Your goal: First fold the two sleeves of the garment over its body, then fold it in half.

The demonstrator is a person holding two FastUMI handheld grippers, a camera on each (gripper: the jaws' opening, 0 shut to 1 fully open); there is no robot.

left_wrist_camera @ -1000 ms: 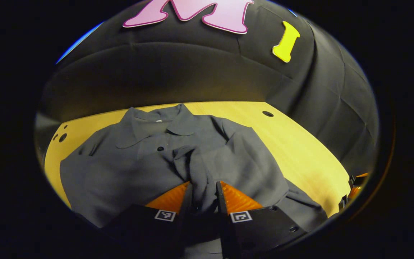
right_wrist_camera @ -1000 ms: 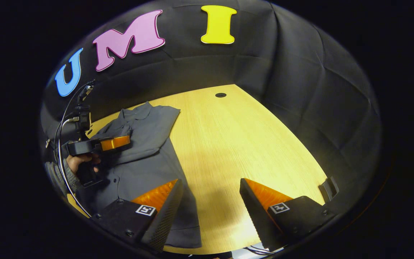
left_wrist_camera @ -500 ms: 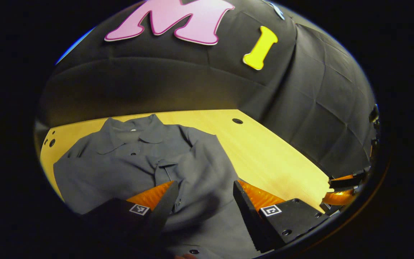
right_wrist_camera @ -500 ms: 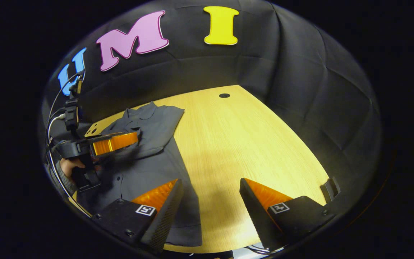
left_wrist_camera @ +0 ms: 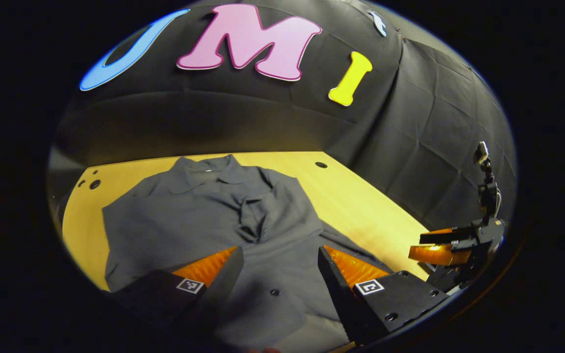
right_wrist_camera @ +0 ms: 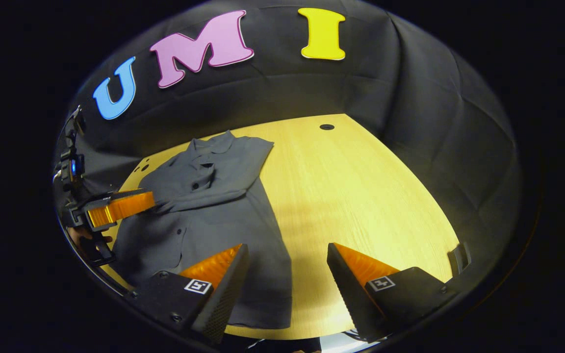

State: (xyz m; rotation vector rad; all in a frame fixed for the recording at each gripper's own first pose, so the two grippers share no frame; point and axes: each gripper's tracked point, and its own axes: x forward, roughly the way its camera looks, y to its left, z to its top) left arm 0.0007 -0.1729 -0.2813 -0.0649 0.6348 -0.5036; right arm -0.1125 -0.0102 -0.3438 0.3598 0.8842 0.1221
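Grey shirt (left_wrist_camera: 204, 220) lies flat on the table (right_wrist_camera: 361, 196), sleeves folded in; left gripper (left_wrist_camera: 277, 260) and right gripper (right_wrist_camera: 287, 260) both gape wide, empty.

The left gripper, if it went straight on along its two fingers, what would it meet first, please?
Most likely the grey shirt: the open left gripper points over its buttoned front toward the folded sleeve. Its height above the cloth is unclear.

We see a pale wooden table (right_wrist_camera: 361, 196) lit from above, with a small round dark hole (right_wrist_camera: 327, 127) near its far edge. At its far left corner we make out a few more small dark holes (left_wrist_camera: 91, 182). Black cloth (right_wrist_camera: 434, 122), creased and draped, closes in the table behind and to the side.
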